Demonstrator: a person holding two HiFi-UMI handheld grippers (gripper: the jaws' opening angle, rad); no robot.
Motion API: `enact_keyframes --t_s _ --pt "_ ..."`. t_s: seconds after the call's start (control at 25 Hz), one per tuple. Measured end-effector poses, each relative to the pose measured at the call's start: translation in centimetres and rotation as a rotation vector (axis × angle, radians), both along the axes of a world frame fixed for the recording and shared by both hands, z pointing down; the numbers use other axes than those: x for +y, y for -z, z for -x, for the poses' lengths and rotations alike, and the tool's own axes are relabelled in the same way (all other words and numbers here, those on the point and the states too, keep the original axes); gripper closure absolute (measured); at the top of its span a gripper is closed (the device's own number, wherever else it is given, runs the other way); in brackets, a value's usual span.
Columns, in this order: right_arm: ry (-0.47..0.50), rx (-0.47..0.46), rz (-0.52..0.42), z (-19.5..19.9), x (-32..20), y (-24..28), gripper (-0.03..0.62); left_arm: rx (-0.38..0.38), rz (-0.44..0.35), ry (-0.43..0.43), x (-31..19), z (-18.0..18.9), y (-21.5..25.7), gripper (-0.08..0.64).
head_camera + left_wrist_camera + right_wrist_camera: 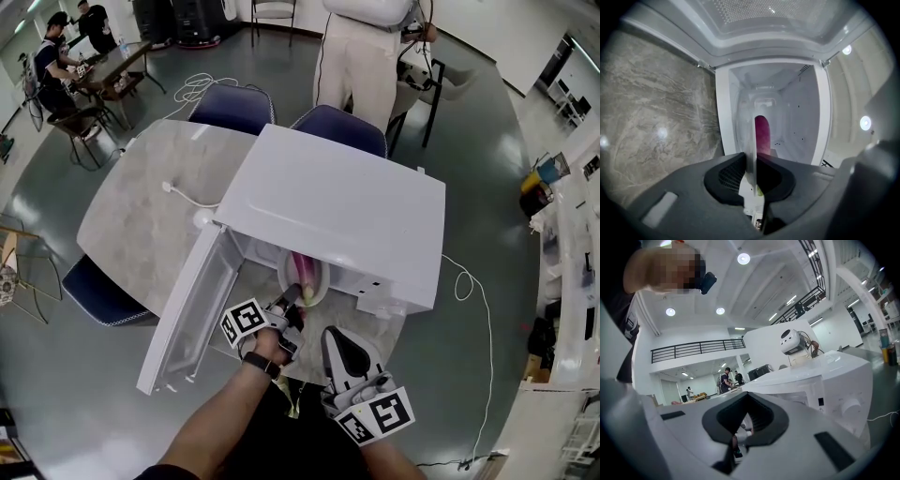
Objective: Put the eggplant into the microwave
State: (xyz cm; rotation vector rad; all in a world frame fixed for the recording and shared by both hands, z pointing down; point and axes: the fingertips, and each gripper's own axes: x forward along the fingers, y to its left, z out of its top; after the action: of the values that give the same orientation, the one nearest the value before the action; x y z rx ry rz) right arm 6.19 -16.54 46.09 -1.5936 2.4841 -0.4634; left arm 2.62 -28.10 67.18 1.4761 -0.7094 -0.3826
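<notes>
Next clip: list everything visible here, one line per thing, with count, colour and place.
microwave: one, white, on the table, door swung open to the left
plate: one, white, at the microwave's mouth
eggplant: one, purple, on the plate
table: one, grey marble, under the microwave
chairs: three, dark blue, around the table
cable: one, white, on the tabletop
bystanders: three, one in white beyond the table, two at a far table
left gripper: one, black fingers shut on the plate's rim
right gripper: one, black fingers shut, empty, beside the left gripper
</notes>
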Motion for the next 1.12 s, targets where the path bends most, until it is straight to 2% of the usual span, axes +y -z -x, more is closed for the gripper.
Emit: enact_keyframes --t_s 0.4,0.64,0.84,1.0,1.12 --pt "-0.007 0.000 0.002 -0.4 -0.2 -0.5 0.591 0.007 0.020 0.017 -1.1 -0.5 -1.3 0.518" --pt "-0.004 -0.005 0.012 -0.7 -0.3 -0.8 0.591 -0.038 -0.008 0.023 -2.0 -0.8 -1.2 0.518" --pt "0.011 -0.017 0.021 -0.5 -0.3 -1.1 0.591 -0.171 -0.067 0.024 -2.8 -0.3 -0.7 0.517" --pt "0.032 -0.022 0.028 0.0 -0.3 -1.3 0.591 -0.293 -0.155 0.024 -3.5 0.1 0.1 0.516" --pt "0.044 -0.028 0.035 0.3 -0.3 -1.5 0.591 -0.385 -0.234 0.009 -4.0 0.1 0.7 0.454"
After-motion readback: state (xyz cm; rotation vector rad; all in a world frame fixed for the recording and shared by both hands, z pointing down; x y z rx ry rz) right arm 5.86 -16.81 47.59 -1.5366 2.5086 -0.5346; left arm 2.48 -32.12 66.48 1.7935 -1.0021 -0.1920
